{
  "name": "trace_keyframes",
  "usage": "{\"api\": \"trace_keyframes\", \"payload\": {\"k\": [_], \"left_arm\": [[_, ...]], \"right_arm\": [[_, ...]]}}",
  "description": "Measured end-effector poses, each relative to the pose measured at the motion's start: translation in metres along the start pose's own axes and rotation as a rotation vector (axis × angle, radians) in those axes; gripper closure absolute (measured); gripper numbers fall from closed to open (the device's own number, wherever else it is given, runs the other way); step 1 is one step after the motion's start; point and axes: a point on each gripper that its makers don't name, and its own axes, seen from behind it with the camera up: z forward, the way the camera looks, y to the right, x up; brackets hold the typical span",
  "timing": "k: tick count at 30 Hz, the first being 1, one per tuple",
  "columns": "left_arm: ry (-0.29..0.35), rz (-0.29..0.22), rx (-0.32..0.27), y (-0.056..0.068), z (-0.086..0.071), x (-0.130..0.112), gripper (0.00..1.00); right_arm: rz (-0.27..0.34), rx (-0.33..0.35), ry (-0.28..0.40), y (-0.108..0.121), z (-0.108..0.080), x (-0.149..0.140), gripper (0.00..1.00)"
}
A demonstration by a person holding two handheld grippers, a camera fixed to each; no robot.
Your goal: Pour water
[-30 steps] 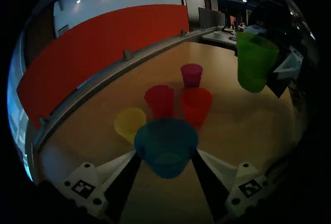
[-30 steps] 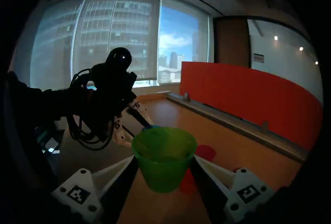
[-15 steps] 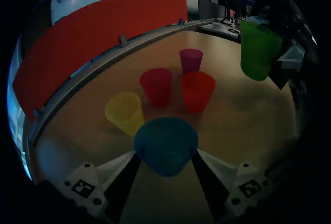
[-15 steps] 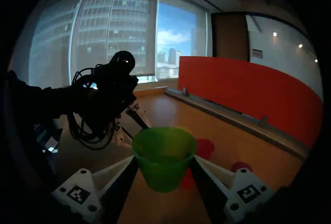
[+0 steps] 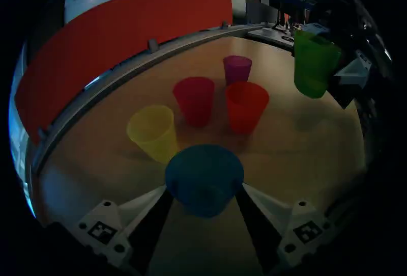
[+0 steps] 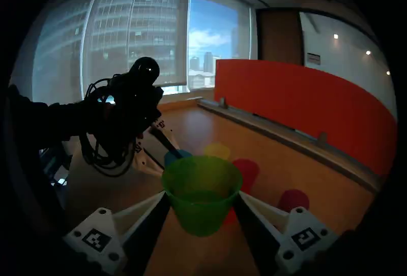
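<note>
While aloft, blue cup (image 5: 204, 179) (+green cup (image 6: 202, 194))

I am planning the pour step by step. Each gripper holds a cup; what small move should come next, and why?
Probably bring the right gripper with its green cup closer to the blue cup in the left gripper. Both cups are upright and clearly apart, so tilting now would likely spill onto the table.

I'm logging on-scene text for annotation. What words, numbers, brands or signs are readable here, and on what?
Small white wall plaque: too blurred to read.
Black-and-white square markers on the right hand-held gripper: patterns, no letters.
Green plastic cup, blue plastic cup: no print visible.
Nothing else readable.
</note>
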Motion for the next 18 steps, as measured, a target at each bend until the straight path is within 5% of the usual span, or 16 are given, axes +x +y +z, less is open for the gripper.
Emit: {"api": "trace_keyframes", "payload": {"k": [18], "left_arm": [[-0.041, 0.006, -0.006, 0.006, 0.003, -0.022, 0.17]], "right_arm": [[0.004, -0.016, -0.044, 0.009, 0.001, -0.017, 0.14]]}}
